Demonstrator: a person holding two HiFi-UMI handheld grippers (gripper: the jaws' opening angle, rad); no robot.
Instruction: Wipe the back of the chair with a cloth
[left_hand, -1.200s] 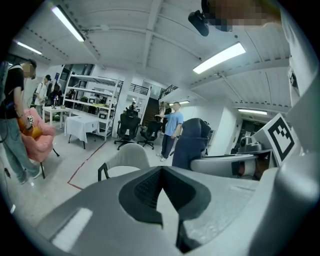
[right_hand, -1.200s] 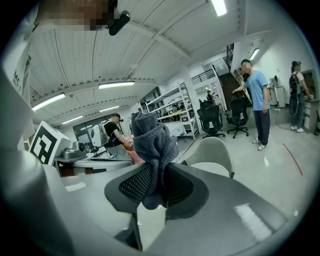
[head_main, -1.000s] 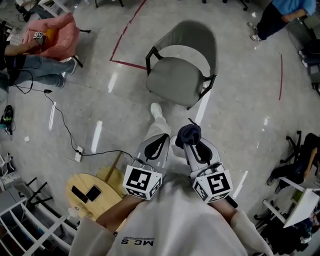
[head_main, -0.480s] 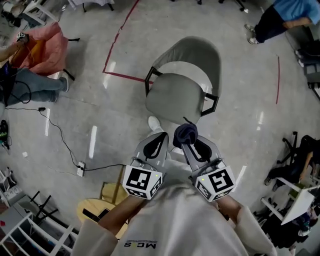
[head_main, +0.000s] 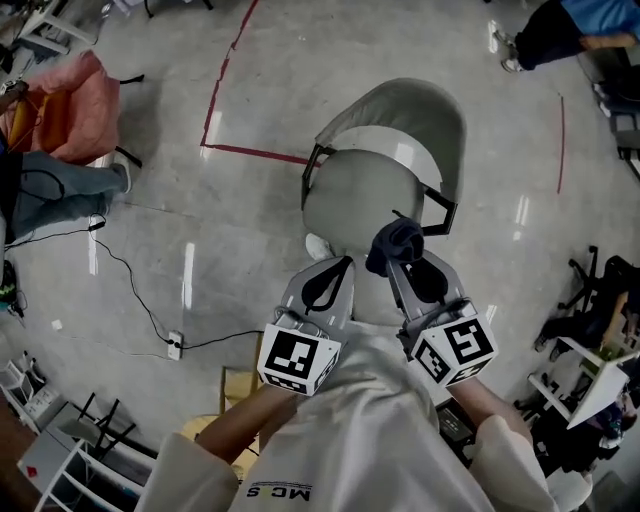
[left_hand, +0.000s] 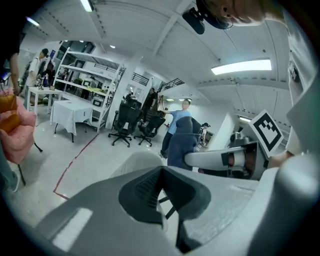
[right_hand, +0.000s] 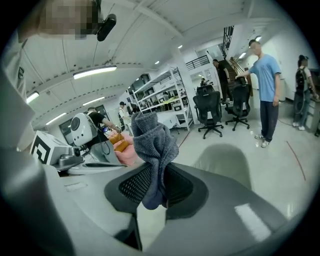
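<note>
A grey armchair (head_main: 372, 190) with black armrests stands on the concrete floor just ahead of both grippers, its curved back (head_main: 415, 105) on the far side. My right gripper (head_main: 402, 252) is shut on a bunched dark blue-grey cloth (head_main: 393, 243), held above the seat's near edge. In the right gripper view the cloth (right_hand: 152, 142) sticks up from the jaws of the right gripper (right_hand: 155, 186), with the chair back (right_hand: 223, 161) beyond. My left gripper (head_main: 335, 266) is shut on nothing, beside the right one. The left gripper (left_hand: 161, 171) view shows the chair back (left_hand: 131, 161) and the cloth (left_hand: 180, 145).
A red tape line (head_main: 222, 90) crosses the floor left of the chair. A seated person and a pink chair (head_main: 65, 95) are at far left, a cable and power strip (head_main: 174, 346) at lower left. A person in blue (head_main: 560, 25) stands at top right. Black office chairs (right_hand: 212, 112) stand further back.
The chair has come nearer to both grippers as I stepped toward it. The cloth stays clamped in the right gripper, now over the seat's near edge. The wooden stool slid out of view.
</note>
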